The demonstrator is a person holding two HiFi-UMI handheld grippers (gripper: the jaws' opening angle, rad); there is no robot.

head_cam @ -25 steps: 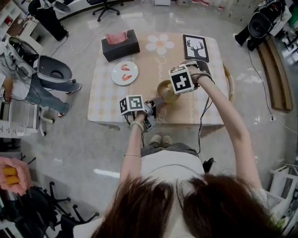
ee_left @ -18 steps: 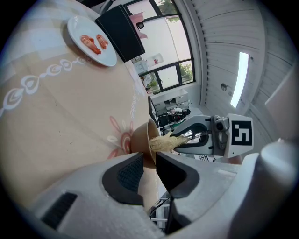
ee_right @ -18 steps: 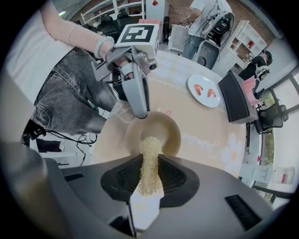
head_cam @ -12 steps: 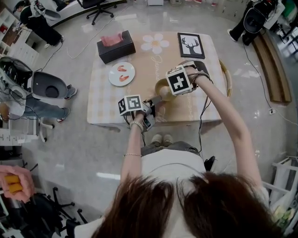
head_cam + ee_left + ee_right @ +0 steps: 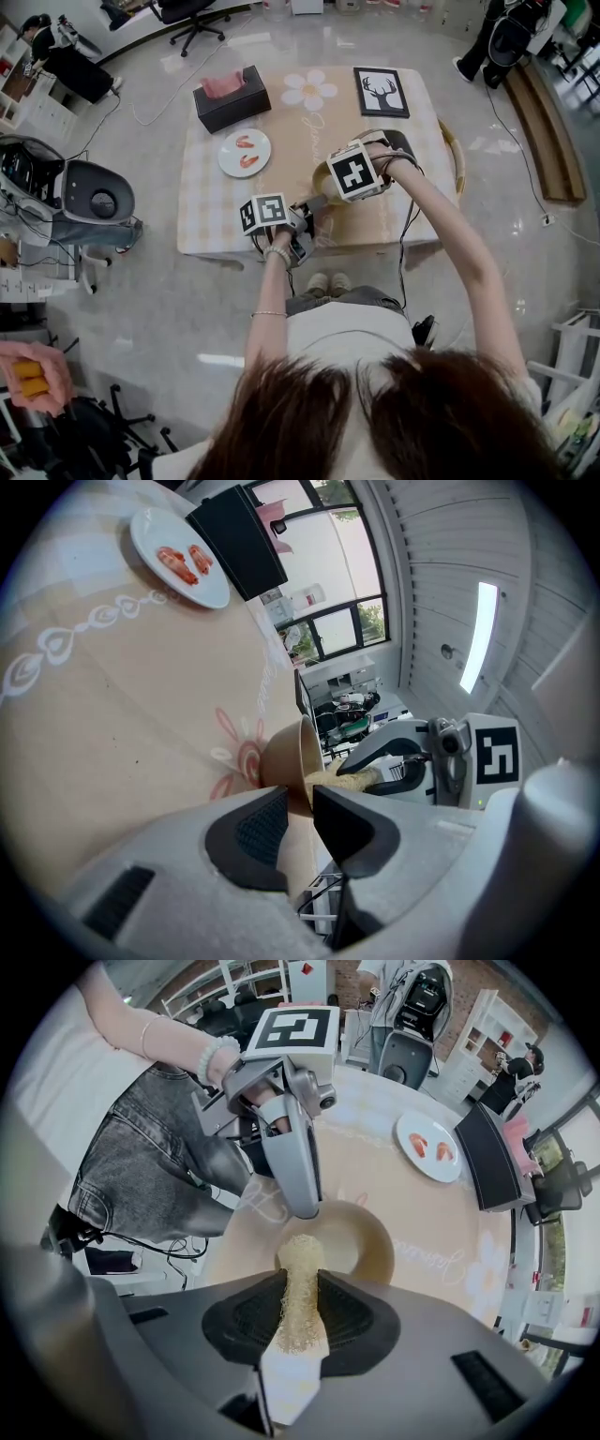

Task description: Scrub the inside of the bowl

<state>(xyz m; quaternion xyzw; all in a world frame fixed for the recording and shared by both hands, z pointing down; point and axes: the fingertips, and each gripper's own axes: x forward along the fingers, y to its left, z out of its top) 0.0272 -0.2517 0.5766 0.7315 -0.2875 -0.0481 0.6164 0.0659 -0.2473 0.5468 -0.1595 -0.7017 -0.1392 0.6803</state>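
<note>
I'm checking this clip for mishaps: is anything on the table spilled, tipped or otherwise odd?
Nothing stands out. The bowl stands on the tablecloth, left tongs clamped on its rim, right tongs holding a scrubber in it. The plate, tissue box and framed picture sit tidy; no spill shows.

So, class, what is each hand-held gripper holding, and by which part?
The left hand-held gripper pinches the bowl by its rim; the right hand-held gripper clamps the loofah scrubber by its rear end.
</note>
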